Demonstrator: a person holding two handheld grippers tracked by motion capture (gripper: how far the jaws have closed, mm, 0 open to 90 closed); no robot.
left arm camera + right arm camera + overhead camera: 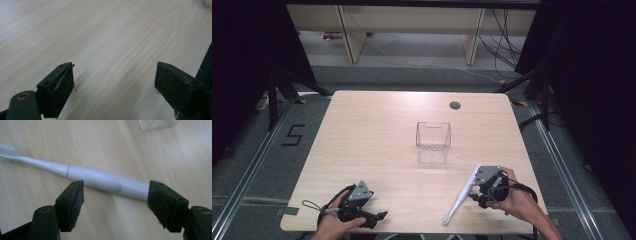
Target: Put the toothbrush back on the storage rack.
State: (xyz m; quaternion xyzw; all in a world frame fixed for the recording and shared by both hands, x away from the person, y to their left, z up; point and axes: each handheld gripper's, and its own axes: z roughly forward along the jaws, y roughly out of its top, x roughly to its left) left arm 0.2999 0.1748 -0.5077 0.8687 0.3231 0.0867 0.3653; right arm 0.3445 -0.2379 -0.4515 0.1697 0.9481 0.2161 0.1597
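Near edge, left corner: my left gripper (379,216) rests low over the table (377,130), held by the left hand (332,227). In the left gripper view its jaws stand spread wide with bare wood grain between them; nothing is pinched.

Near edge, right side: my right gripper (115,200) sits in the right hand (512,200). In the right gripper view its jaws are spread, one on each side of the thick handle of the white toothbrush (100,178), which runs crosswise just beyond the pads (75,200). I see no pad pressing on it. The toothbrush lies flat on the wood, bristle head at the left of that view. In the high view the toothbrush (460,195) slants from the right gripper toward the near edge.

Farther in, about mid-table and slightly toward the right edge: a clear plastic cup (433,136) stands upright, well apart from both grippers.

Near the far edge: a round grey grommet (455,105).
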